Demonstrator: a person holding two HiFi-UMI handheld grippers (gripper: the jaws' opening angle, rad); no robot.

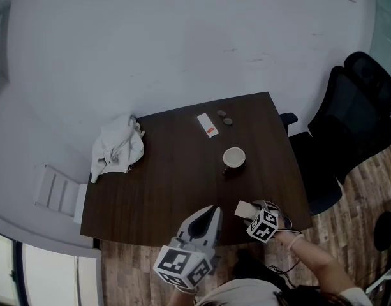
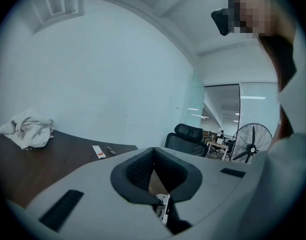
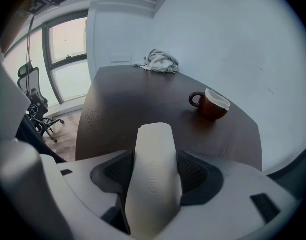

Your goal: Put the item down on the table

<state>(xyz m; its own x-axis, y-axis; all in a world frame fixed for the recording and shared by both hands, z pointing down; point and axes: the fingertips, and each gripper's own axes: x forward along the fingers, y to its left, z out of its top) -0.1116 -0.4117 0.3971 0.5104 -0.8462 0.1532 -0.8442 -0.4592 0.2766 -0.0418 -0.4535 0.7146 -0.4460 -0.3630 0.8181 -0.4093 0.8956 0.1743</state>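
Clamping the item (image 3: 153, 189) is the right hand-held gripper (image 3: 155, 160).

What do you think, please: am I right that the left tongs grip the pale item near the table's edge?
Not quite: the right tongs grip the pale item near the table's edge, as the right gripper view shows; the left tongs are shut, empty.

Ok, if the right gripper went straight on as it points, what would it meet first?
Likely bare table, with the held white item leading; the cloth lies far ahead, the cup off to the right.
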